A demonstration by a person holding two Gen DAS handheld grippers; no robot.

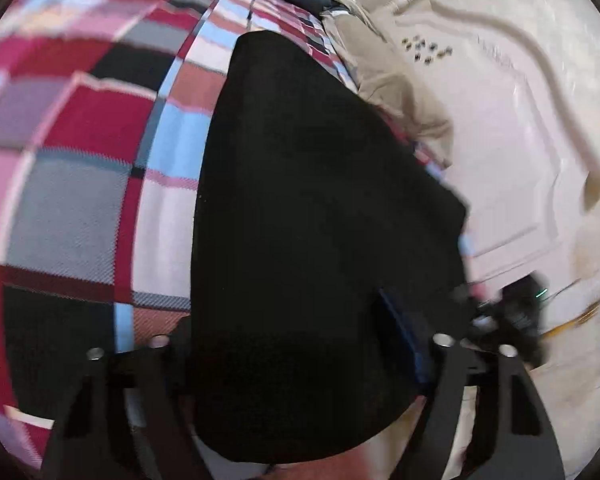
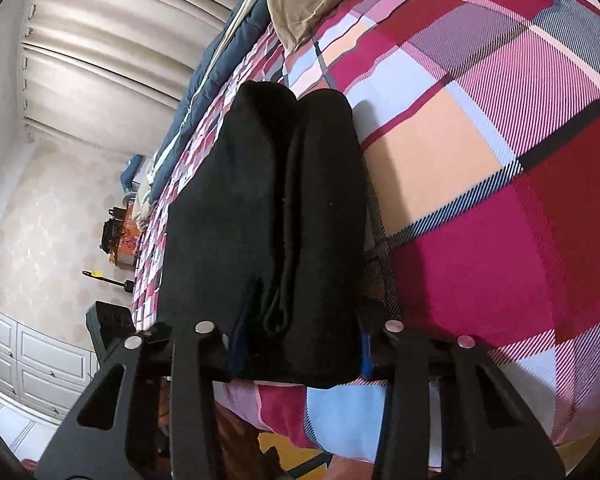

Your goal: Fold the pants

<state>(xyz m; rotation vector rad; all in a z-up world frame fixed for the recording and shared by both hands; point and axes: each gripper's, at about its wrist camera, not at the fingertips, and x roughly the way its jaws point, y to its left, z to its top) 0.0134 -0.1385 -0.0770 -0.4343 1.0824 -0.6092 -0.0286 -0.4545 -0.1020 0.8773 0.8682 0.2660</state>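
The black pants (image 1: 320, 200) lie as a folded bundle on a plaid bed cover (image 1: 80, 200). In the left wrist view the bundle fills the gap of my left gripper (image 1: 300, 344), and the blue pad of the right finger (image 1: 404, 340) presses against the cloth. In the right wrist view the pants (image 2: 260, 200) show as a thick stack with a seam down the middle, near the bed's edge. My right gripper (image 2: 298, 328) is shut on the near end, with blue pads on both sides of the stack.
The plaid cover (image 2: 480, 240) spreads wide to the right. A beige cloth (image 2: 308, 0) and a dark blue quilt (image 2: 204, 92) lie farther along the bed. Curtains (image 2: 100, 60) and white drawers (image 2: 40, 360) stand beyond the bed's edge. A blurred dark device (image 1: 516, 312) sits beside the pants.
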